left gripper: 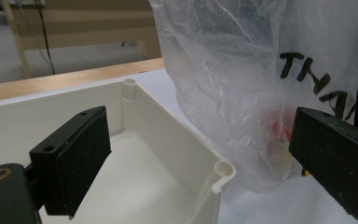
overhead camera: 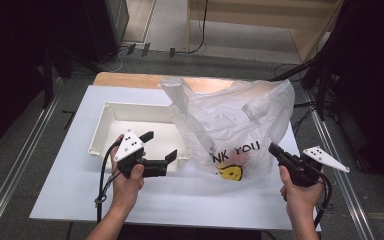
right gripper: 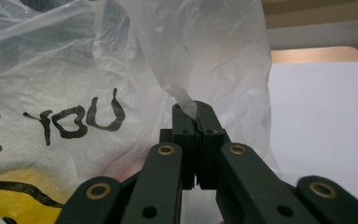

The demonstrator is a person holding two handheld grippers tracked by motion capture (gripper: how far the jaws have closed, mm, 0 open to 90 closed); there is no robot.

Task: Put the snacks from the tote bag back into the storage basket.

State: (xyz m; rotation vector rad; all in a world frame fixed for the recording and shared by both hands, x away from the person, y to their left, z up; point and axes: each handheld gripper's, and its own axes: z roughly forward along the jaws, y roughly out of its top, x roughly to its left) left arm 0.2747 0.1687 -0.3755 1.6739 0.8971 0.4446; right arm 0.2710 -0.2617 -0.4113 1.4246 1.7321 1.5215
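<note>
Your right gripper (right gripper: 196,122) pinches a strip of the plastic bag (overhead camera: 235,125), which stands on the white table (overhead camera: 70,195) just beside the white tray (overhead camera: 102,127). Your left gripper (overhead camera: 161,146) hangs over the tray's near corner, jaws wide and empty. Judged step: opening the bag. Next, take its free side. Grey floor surrounds the table.
</note>
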